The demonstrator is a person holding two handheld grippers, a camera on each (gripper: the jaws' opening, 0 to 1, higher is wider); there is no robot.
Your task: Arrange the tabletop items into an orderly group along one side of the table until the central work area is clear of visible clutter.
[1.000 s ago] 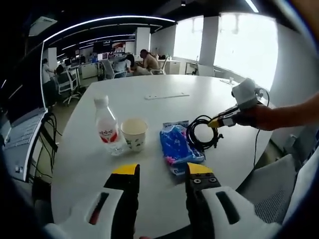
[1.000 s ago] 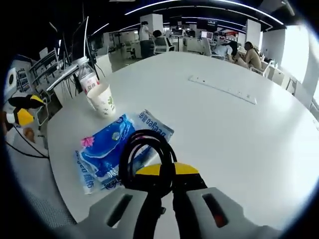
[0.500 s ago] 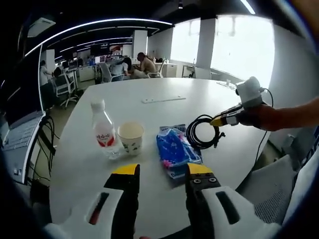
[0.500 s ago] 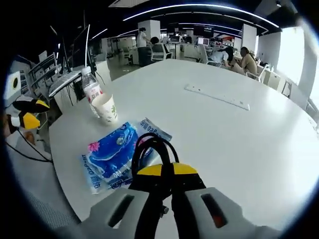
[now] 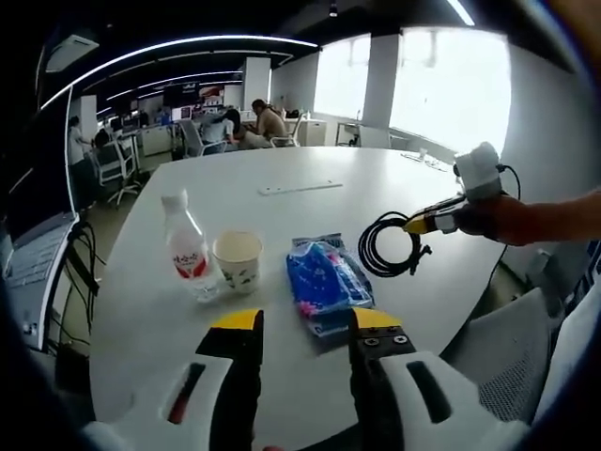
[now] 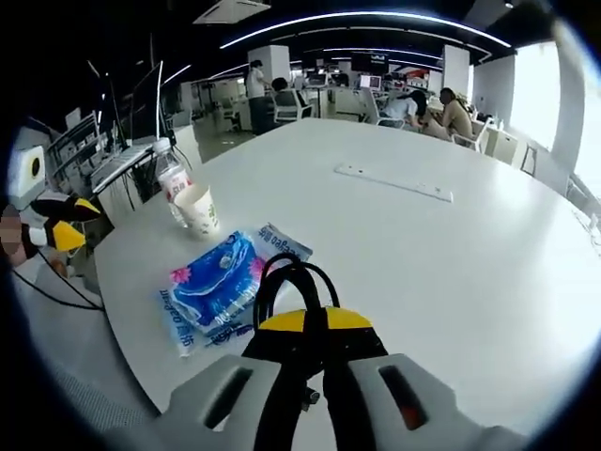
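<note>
— Left gripper view: what worries you?
— My left gripper (image 5: 305,324) hovers with its jaws parted wide and nothing between them, near the table (image 5: 282,211) edge. Beyond it the water bottle (image 5: 185,244), paper cup (image 5: 237,260) and blue tissue pack (image 5: 324,282) sit in a row. The right gripper (image 5: 423,224) dangles the black cable coil (image 5: 392,246) just right of the pack. If I reach in carelessly, I could tip the cup or bottle.
— And the right gripper view?
— My right gripper (image 6: 305,324) has its jaws pinched on the black cable coil (image 6: 286,282), held above the pack (image 6: 218,287). The loops look springy, so I judge they may uncoil on release and sprawl toward the centre, or slip off the near edge. A white strip (image 6: 394,181) lies far across, well apart from the group.
</note>
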